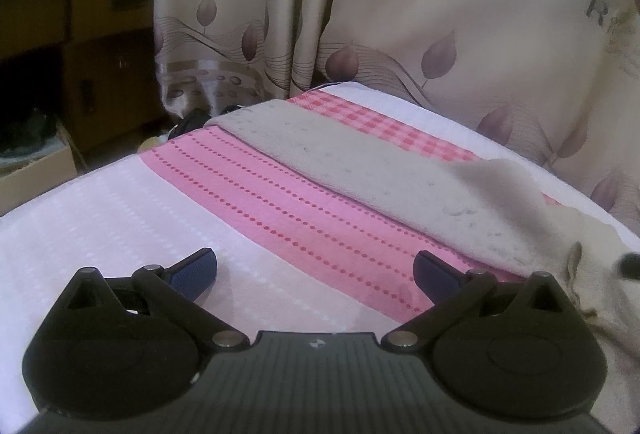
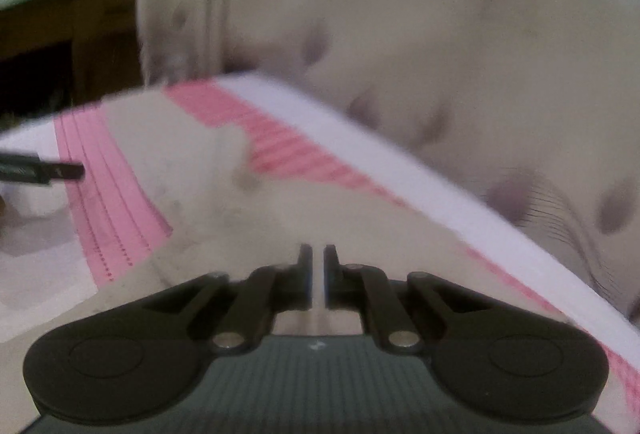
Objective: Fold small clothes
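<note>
While my left gripper (image 1: 316, 272) hangs with its jaws wide apart and nothing between them over the pink-and-white sheet (image 1: 120, 218), the grey cloth (image 1: 360, 170) lies in a long folded band across the sheet's pink stripes, off to the right of the blue fingertips (image 1: 196, 270). From the right wrist view, which is blurred, my right gripper (image 2: 318, 274) has its jaws drawn nearly together just above the same cloth (image 2: 224, 202); I cannot tell whether any fabric is pinched between them. A leaf-patterned curtain (image 1: 440, 34) hangs behind the bed.
</note>
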